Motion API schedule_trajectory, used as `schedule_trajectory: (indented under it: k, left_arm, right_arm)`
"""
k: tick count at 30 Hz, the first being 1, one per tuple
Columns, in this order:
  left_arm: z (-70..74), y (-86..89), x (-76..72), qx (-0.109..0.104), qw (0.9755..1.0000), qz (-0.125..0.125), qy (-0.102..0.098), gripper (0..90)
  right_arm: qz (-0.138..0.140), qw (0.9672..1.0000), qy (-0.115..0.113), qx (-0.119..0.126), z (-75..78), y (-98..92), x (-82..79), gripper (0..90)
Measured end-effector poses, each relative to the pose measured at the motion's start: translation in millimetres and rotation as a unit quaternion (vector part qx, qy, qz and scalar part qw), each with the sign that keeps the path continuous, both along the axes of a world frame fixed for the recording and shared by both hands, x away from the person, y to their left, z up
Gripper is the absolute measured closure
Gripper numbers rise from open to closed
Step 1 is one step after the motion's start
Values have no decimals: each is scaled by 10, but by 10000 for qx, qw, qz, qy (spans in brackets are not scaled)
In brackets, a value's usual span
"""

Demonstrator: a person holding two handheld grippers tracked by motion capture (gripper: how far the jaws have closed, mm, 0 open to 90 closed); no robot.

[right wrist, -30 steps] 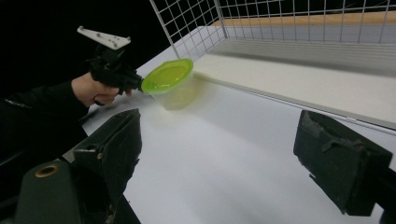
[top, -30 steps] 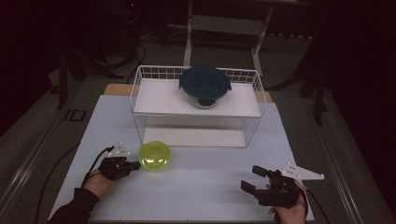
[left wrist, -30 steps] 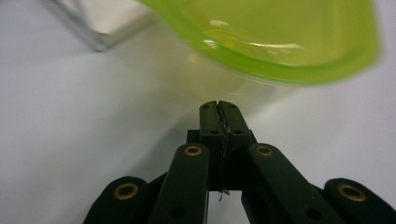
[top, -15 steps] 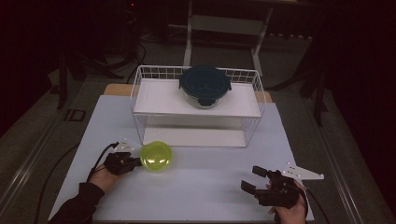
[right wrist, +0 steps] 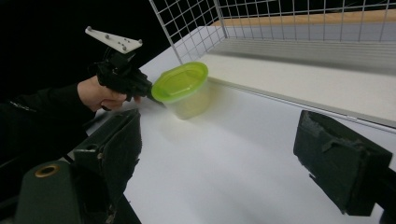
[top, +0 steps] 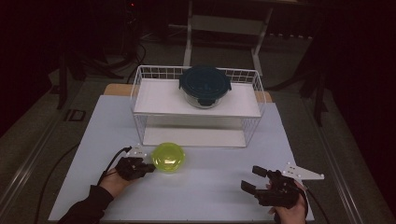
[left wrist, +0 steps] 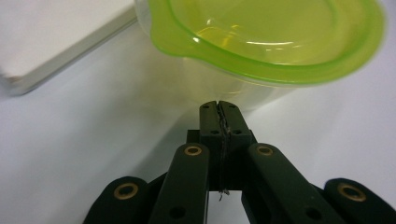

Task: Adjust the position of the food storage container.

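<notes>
The left gripper (top: 148,168) lay low on the white table (top: 215,186) with its jaws pressed flat together, nothing between them. In the left gripper view the closed tips sat right at the clear side wall of the green-lidded container (left wrist: 261,42), just under the lid's overhanging rim; whether they actually touched the wall I could not tell.

From where the person sat, the container (top: 168,157) stood straight ahead of those tips, a little toward the table's middle and just in front of the white wire rack (top: 140,100). The rack's lower shelf edge lay close behind it. The gripper pointed along the table, not down onto the tub, so it looked to me like a nudge with shut jaws rather than a grasp (clamped as they were, they could not take the rim without first opening).

The right gripper (top: 254,179) rested well apart, on the far side of the table's near edge, its jaws spread wide and empty; in its own view the two black pads (right wrist: 343,161) framed bare table, with the container (right wrist: 183,89) and the left hand (right wrist: 100,95) far off beyond. The left hand was plainly the nearer.

Up on the rack's top shelf sat a glass bowl with a dark lid (top: 204,85), clear of both hands.
</notes>
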State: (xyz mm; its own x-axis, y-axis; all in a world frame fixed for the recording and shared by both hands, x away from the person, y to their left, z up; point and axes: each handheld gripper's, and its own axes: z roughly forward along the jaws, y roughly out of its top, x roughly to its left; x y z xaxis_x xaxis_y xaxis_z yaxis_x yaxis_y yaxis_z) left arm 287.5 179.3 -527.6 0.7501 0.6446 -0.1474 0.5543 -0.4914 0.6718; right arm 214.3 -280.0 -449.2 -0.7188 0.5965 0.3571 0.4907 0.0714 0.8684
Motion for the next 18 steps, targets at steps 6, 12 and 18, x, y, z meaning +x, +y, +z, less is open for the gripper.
schedule_trajectory:
  k: [6,12,18]
  left_arm:
    - [-15,72,110,109,9997,237,-8,887]
    - [-19,151,271,38,9990,431,-103,887]
    - [-53,78,303,-56,9995,316,17,887]
  right_arm:
    - [-4,10000,4,23,2,-6,-3,148]
    - [-15,10000,-9,61,19,-9,-8,148]
    - [-18,10000,29,60,-2,-12,-3,149]
